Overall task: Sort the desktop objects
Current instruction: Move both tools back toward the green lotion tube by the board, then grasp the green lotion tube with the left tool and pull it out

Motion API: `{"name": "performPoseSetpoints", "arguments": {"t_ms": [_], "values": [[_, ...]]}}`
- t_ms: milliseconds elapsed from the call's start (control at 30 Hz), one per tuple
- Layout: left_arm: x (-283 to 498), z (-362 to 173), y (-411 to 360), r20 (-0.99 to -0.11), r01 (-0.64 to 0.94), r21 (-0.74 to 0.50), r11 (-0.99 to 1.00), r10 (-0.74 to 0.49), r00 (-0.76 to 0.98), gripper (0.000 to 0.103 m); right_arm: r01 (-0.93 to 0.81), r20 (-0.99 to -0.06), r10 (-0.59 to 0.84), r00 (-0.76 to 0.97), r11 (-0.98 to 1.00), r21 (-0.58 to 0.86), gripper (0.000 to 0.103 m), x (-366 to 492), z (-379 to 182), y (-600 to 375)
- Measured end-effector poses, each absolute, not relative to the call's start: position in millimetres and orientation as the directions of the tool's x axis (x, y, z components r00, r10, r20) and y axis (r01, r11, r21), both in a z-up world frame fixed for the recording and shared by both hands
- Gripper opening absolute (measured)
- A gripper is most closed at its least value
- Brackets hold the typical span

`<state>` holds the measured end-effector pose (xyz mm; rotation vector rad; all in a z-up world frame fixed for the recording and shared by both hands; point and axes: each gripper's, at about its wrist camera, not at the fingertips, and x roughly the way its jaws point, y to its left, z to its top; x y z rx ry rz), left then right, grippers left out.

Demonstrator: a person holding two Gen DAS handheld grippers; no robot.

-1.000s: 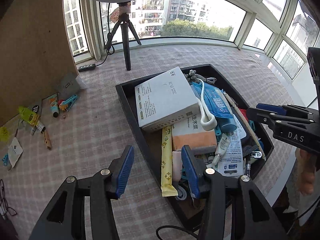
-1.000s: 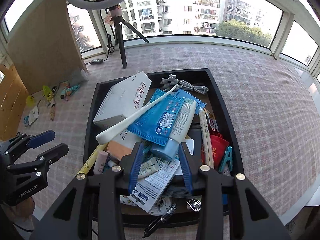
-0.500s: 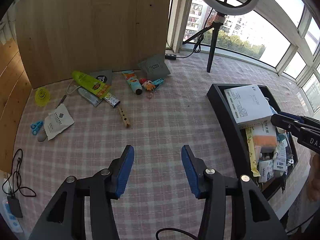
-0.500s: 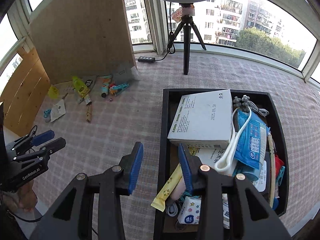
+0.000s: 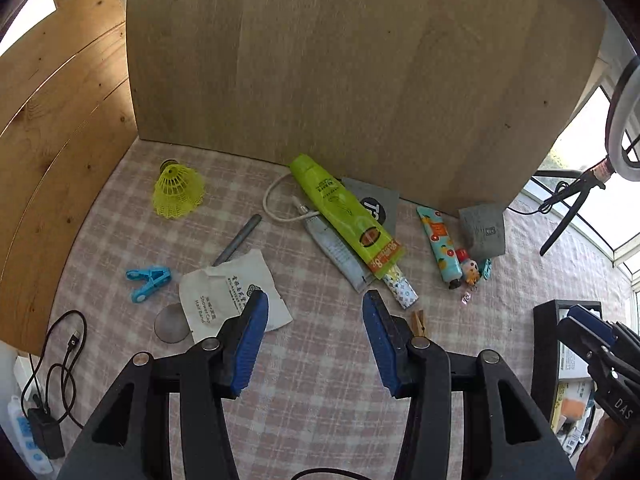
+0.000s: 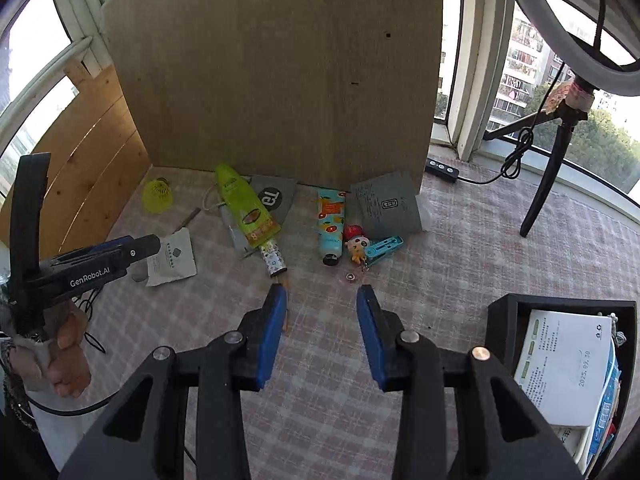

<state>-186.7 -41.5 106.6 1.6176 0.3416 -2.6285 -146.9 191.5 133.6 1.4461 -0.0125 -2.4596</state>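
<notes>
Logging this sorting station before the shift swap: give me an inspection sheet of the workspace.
Surface: pink checked tablecloth.
Job's things: green tube, yellow shuttlecock, blue clothes peg, white paper sachet, all loose on the cloth.
Clutter: black tray, crammed, white box on top.
Grippers: left gripper and right gripper open, empty.
Cables: black cable at cloth edge.
Surroundings: wooden board, ring light tripod.

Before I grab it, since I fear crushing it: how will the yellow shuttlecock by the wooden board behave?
The yellow shuttlecock looks like thin open mesh plastic, so probably very light and springy; its skirt may deform under a firm squeeze. Lying on its side on the checked cloth, it would likely roll in a curve if nudged.
</notes>
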Motion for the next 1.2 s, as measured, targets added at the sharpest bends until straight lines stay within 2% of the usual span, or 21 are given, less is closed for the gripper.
{"name": "performPoseSetpoints", "arguments": {"t_ms": [200,333,500,667,867,1033,1200], "values": [[-254.9,78.1,-59.9,-0.897,0.220,-0.215,-0.951,0.103,-0.431,0.047,0.301,-0.872,-0.266,-0.411,-0.943,0.146,0.036,-205.2,95.3,138.4],[-291.8,53.7,-61.9,-0.912,0.254,-0.201,-0.946,0.086,-0.402,0.047,0.332,-0.885,-0.253,-0.391,-0.936,0.121,0.036,-235.3,66.7,111.0],[-317.3,32.5,-62.8,-0.916,0.279,-0.200,-0.939,0.078,-0.393,0.049,0.332,-0.895,-0.274,-0.352,-0.930,0.154,0.036,-261.1,37.0,94.1],[-325.8,26.3,-65.4,-0.909,0.291,-0.194,-0.937,0.060,-0.413,0.054,0.324,-0.898,-0.295,-0.326,-0.928,0.187,0.036,-274.2,18.0,84.5],[-328.6,6.1,-60.6,-0.921,0.281,-0.183,-0.942,0.064,-0.384,0.054,0.339,-0.889,-0.316,-0.332,-0.919,0.200,0.035,-278.6,16.9,73.9],[-317.5,3.4,-42.5,-0.919,0.201,-0.131,-0.971,0.042,-0.392,0.051,0.347,-0.888,-0.340,-0.309,-0.910,0.228,0.032,-275.2,16.0,70.3],[-286.9,1.8,-27.0,-0.914,0.141,-0.112,-0.984,0.046,-0.404,0.054,0.327,-0.887,-0.377,-0.265,-0.901,0.285,0.029,-264.2,13.2,86.7]]}}
